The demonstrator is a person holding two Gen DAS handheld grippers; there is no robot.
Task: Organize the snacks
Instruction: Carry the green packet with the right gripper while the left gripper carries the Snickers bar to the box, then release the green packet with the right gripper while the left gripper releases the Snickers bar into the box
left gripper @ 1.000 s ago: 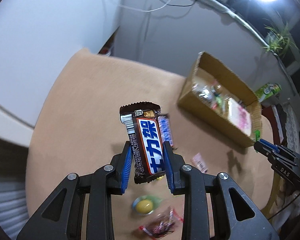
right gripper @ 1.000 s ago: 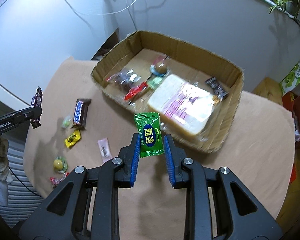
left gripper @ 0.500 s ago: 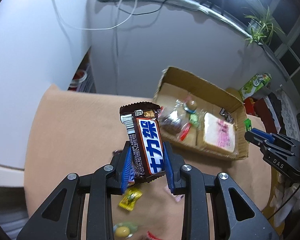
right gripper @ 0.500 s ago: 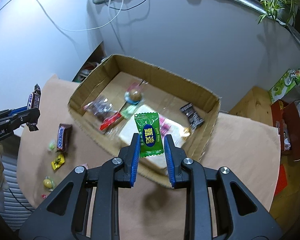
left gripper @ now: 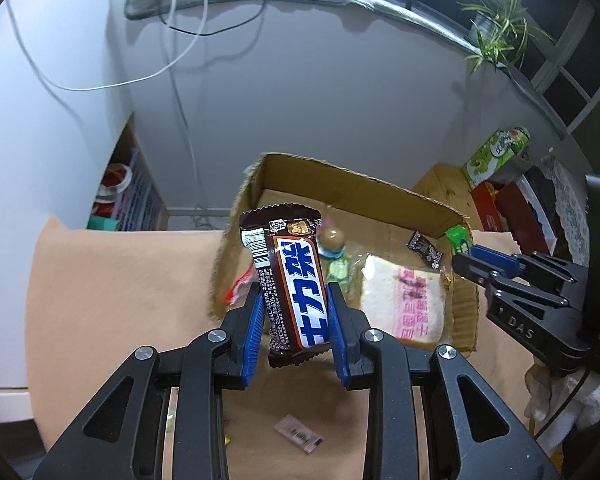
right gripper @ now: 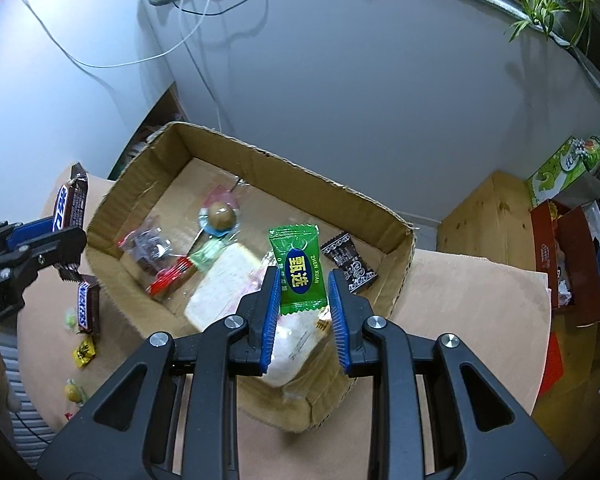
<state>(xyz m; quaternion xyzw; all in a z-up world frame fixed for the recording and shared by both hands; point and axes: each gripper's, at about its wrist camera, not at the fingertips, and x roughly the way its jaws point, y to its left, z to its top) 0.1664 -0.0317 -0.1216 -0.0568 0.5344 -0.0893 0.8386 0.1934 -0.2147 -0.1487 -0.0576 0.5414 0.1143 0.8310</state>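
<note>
Moved: both tools now nearer the box (right gripper: 260,168).
Right view only: spare bar (right gripper: 87,307) on tabletop (right gripper: 460,300).
Left tool (left gripper: 294,316): clamps chocolate bar (left gripper: 290,280), upright.
Right tool (right gripper: 304,304): clamps green candy (right gripper: 299,270), upright.

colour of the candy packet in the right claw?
Green candy packet with a blue oval label; clearest in the right wrist view.

The chocolate bar (left gripper: 294,286) in my left hand-held gripper (left gripper: 296,320) carries white Chinese characters, 士力架, on a blue band, with a barcode on its side. The green candy packet (right gripper: 300,270) in my right hand-held gripper (right gripper: 304,312) reads 甄选 and "ZHEN XUAN". My right tool's black body shows "DAS" (left gripper: 520,327) in the left view. A second chocolate bar (right gripper: 87,307) on the bench reads "SNICKERS". The green carton (right gripper: 566,170) bears print too small for me to read.
</note>
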